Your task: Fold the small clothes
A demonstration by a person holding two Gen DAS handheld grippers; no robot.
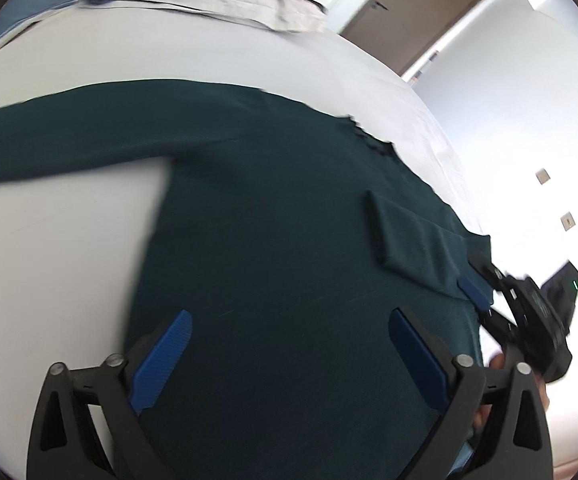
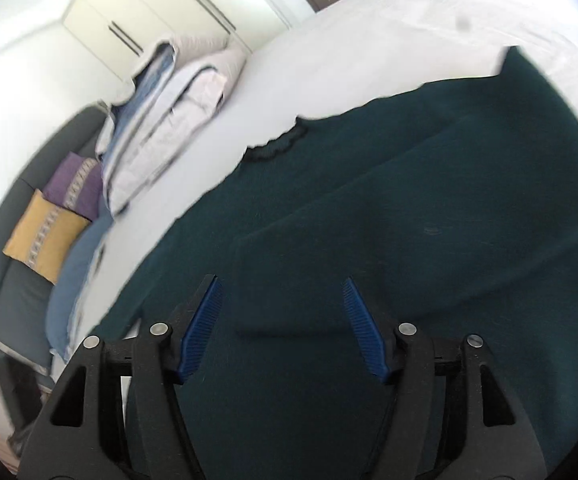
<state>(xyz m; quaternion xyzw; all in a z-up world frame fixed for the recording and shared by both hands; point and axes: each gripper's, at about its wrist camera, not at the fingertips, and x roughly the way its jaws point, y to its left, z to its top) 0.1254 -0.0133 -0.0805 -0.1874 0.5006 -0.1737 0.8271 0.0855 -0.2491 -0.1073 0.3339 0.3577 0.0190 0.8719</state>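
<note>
A dark green long-sleeved top (image 1: 273, 216) lies flat on the white bed (image 1: 61, 248). One sleeve stretches out to the left. The other sleeve (image 1: 413, 240) is folded in over the body. My left gripper (image 1: 291, 320) hangs open above the lower body of the top, with nothing between its blue pads. My right gripper (image 1: 477, 276) sits at the garment's right edge beside the folded sleeve. In the right wrist view the right gripper (image 2: 283, 312) stands open over the top (image 2: 389, 240), and its pads press on nothing. The scalloped neckline (image 2: 277, 146) faces the far side.
A stack of folded white and blue bedding (image 2: 169, 120) lies at the bed's far end. A dark sofa with a purple cushion (image 2: 75, 188) and a yellow cushion (image 2: 45, 240) stands beside the bed. A brown door (image 1: 409, 12) and white wall lie beyond.
</note>
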